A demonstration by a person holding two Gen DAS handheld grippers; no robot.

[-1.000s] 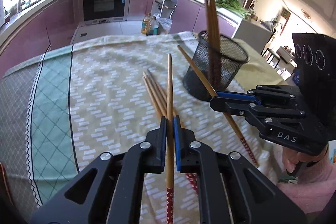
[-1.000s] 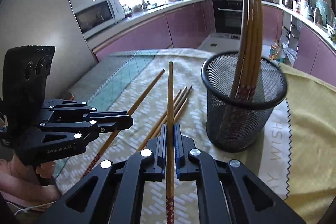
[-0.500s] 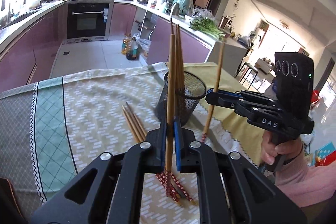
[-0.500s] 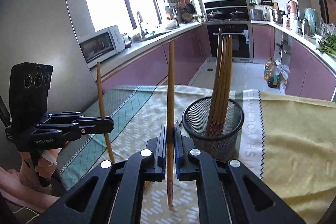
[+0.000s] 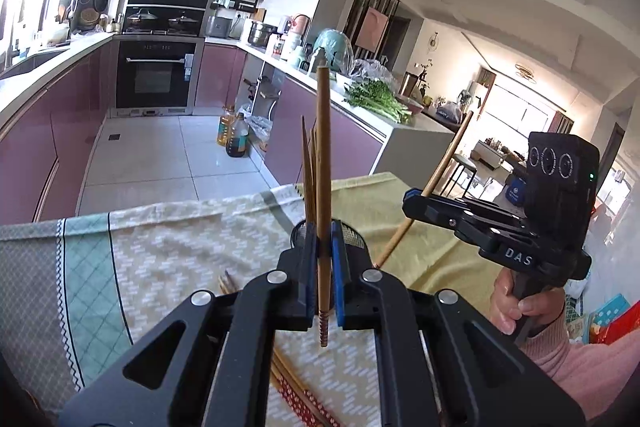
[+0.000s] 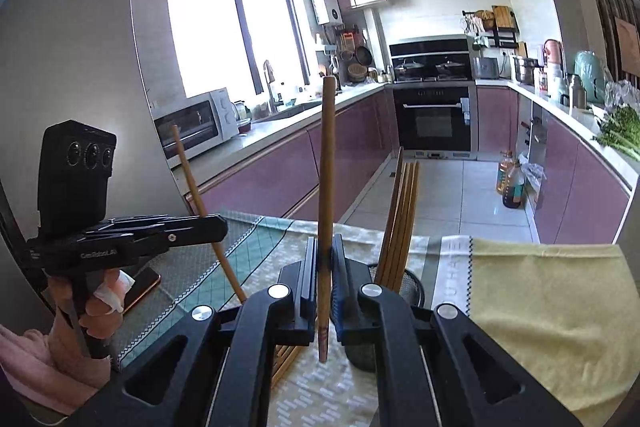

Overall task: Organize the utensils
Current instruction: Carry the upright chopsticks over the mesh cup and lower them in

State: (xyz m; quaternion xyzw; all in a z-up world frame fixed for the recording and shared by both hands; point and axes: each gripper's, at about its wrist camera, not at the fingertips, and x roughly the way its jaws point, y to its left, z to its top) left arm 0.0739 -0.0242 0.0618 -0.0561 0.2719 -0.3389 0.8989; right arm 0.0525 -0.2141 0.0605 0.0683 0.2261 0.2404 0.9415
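Woven tablecloth (image 5: pixel 168 251) — cream with a green band, yellow cloth beyond — covers the table and fills the lower half of both views.

Black wire-mesh holder (image 5: pixel 356 239): stands at 12 o'clock just beyond the left gripper, several chopsticks (image 6: pixel 400 215) already upright in it.

Loose chopsticks (image 5: pixel 296 391): a small bundle flat on the cloth at 6 o'clock, under the left gripper, not yet sorted.

Left gripper (image 5: pixel 323 267): jaws clamped on one wooden chopstick (image 5: pixel 322 167), patterned end hanging below the pads.

Right gripper (image 6: pixel 325 275): jaws clamped on a second chopstick (image 6: pixel 326 167), likewise near vertical; in the left view it sits at 3 o'clock.

Change noted: a second ago both sticks lay nearly flat, low over the cloth; both have since been lifted and swung upright, clear of the table. Judged: pickup done, next is lowering each into the holder.

Pose: each hand (image 5: pixel 520 303) grips its handle from below, both tools raised over the table and tilted slightly downward, side by side.
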